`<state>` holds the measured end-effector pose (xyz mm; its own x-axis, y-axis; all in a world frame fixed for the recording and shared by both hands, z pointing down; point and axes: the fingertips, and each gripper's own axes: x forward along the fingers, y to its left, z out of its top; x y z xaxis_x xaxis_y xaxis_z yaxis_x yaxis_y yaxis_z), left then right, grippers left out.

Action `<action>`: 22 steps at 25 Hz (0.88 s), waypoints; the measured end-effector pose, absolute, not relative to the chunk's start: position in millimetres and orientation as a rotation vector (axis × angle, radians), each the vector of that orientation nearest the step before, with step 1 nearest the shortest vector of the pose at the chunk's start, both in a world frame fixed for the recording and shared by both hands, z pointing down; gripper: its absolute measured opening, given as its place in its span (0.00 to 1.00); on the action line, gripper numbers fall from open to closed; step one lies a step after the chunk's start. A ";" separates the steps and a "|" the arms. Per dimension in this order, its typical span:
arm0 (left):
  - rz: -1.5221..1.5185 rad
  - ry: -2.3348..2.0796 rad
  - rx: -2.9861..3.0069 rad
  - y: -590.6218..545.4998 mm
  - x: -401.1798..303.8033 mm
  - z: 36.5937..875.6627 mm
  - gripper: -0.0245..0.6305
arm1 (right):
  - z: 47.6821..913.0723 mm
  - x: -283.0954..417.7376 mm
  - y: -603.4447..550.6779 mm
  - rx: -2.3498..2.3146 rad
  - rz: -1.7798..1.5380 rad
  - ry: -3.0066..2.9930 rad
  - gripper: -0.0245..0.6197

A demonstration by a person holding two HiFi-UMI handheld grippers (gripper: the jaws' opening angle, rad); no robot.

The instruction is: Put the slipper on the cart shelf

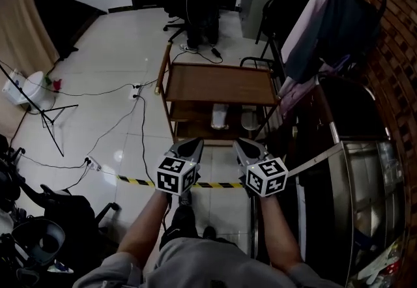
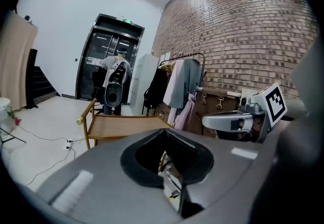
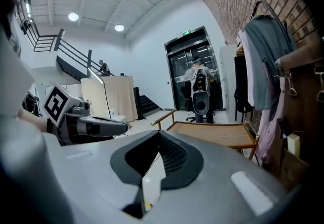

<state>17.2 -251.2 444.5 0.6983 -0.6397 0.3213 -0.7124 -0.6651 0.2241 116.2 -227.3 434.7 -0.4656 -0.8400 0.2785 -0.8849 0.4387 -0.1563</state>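
The wooden cart (image 1: 218, 83) stands on the pale floor just ahead of me. Two pale slippers lie side by side on its lower shelf, one (image 1: 220, 115) left of the other (image 1: 249, 118). My left gripper (image 1: 193, 143) and right gripper (image 1: 242, 144) are held level and close together in front of the cart, short of its near edge. Both are shut with nothing between the jaws. In the left gripper view the closed left gripper (image 2: 165, 132) points at the cart's top (image 2: 121, 125). The right gripper (image 3: 159, 135) likewise faces the cart (image 3: 217, 132).
A clothes rack (image 1: 326, 13) with hanging garments and a dark cabinet (image 1: 365, 176) line the brick wall on the right. A black office chair (image 1: 202, 6) stands behind the cart. Cables and a black-yellow tape strip (image 1: 140, 180) cross the floor; a light stand (image 1: 45, 111) is at the left.
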 end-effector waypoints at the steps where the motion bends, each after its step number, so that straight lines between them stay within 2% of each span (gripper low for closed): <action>1: 0.316 -1.048 2.573 -263.6 16.8 452.9 0.05 | 442.2 115.4 -238.8 1.533 0.432 -2.509 0.03; 11: 0.374 -0.899 2.478 -389.5 9.2 550.9 0.05 | 548.5 108.1 -348.2 1.599 0.622 -2.233 0.04; 17: 0.411 -0.864 2.424 -456.1 28.3 623.0 0.05 | 605.4 121.3 -404.9 1.649 0.665 -2.178 0.04; 22: 0.442 -0.841 2.355 -487.0 67.2 695.9 0.16 | 647.9 145.0 -434.1 1.633 0.631 -2.159 0.04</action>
